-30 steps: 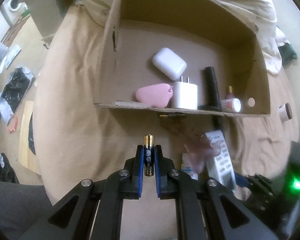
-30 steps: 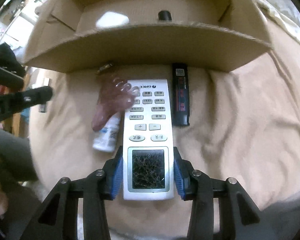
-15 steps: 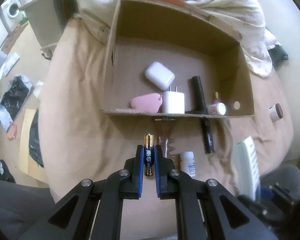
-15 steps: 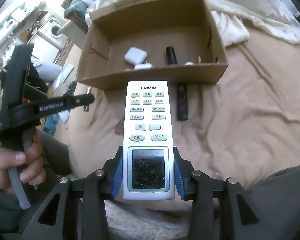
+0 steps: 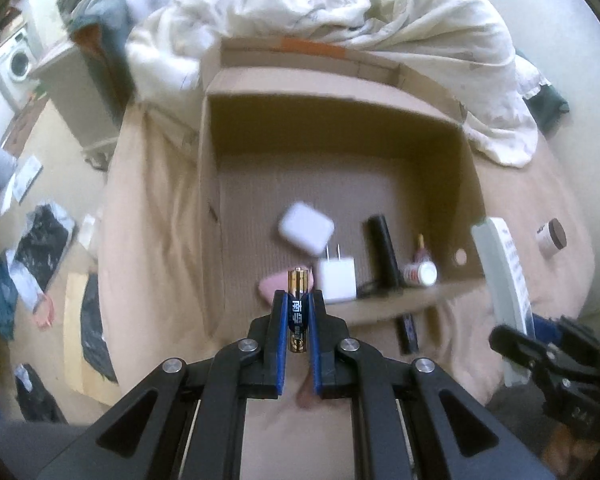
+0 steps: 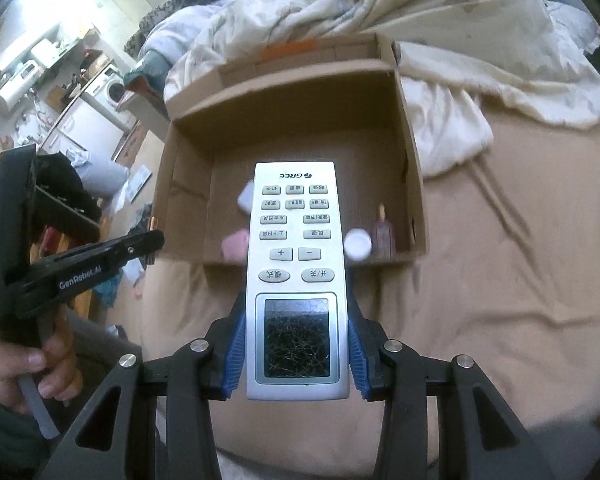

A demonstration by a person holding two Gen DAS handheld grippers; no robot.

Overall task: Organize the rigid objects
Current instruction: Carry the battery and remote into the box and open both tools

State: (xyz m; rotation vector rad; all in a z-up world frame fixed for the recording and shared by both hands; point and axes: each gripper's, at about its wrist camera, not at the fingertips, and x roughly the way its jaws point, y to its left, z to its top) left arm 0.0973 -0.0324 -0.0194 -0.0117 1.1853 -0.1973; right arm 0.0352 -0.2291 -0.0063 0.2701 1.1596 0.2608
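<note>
Left gripper: fingers clamped on a battery, held upright between the blue pads, gold tip up. The gripper hangs above the tan bedcover, just short of the near wall of the cardboard box.

Right gripper: fingers closed against both long edges of a white remote control, gripped at the screen end; the button end points toward the box. The remote is raised off the bedcover and, in the right wrist view, overlaps the box interior. In the left wrist view the same remote shows edge-on to the right of the box, with the right gripper's black body below it.

Box contents, left wrist view: a white earbud case lying tilted near the middle; a white plug adapter against the near wall, prongs pointing away; a pink item just left of the adapter, partly hidden by the battery; a black cylinder lying lengthwise to the right of the adapter; a small bottle with a white cap near the right corner.

Outside the box: a dark flat stick lies on the bedcover just before the near wall. A small brown-capped jar lies on the bedcover well to the right. A crumpled white duvet is heaped behind the box
</note>
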